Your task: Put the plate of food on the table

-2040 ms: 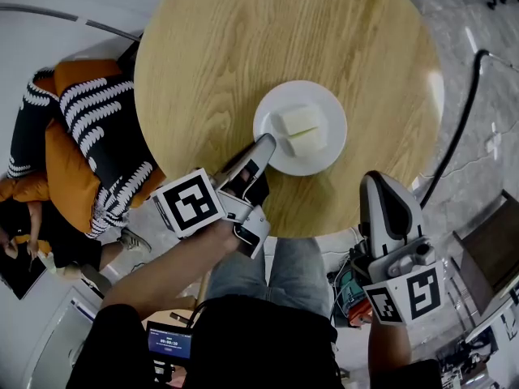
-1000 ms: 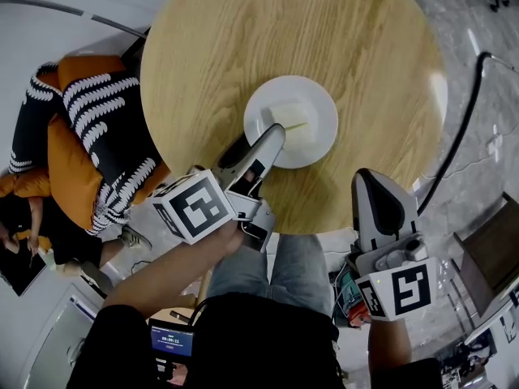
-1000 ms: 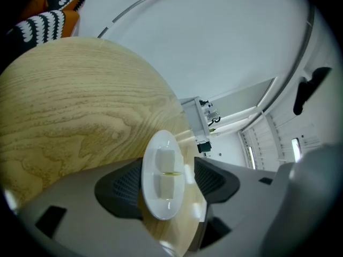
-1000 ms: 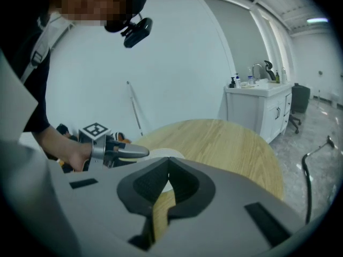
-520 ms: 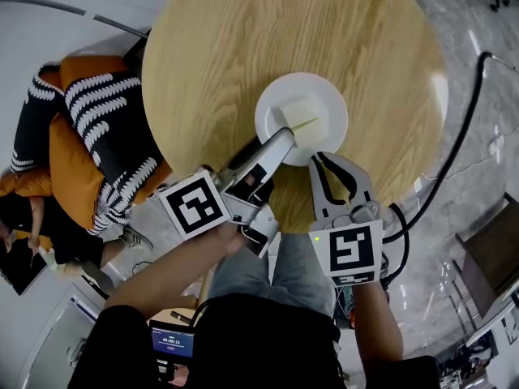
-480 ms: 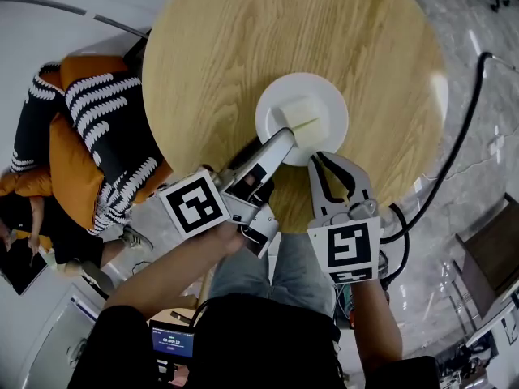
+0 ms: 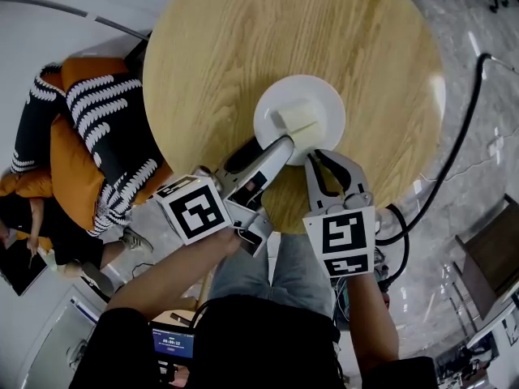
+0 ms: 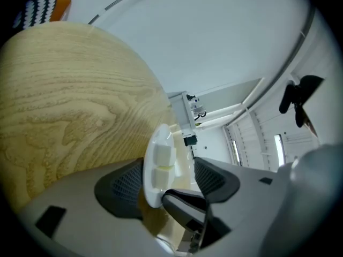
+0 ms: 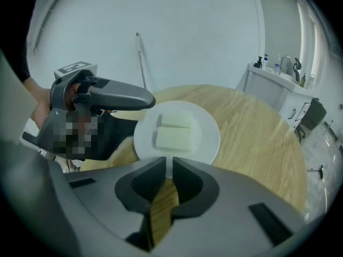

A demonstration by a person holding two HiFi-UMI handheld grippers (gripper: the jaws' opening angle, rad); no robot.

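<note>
Round pale wood makes up the surface (image 7: 243,47), and we see the white plate (image 7: 326,104) lying on it near its closest edge, carrying two pale food blocks (image 7: 296,118) side by side. We find the left gripper (image 7: 284,142) open, its jaws straddling the plate's near rim: one pad sits close under the rim, the other stands clear on the food side. Just beside it, the right gripper (image 7: 326,156) points at the same rim, closed to a thin slit with nothing between its jaws, just short of the plate. Left of the surface lies orange and striped cloth (image 7: 89,128); a black cable (image 7: 462,128) crosses the floor on the right.
</note>
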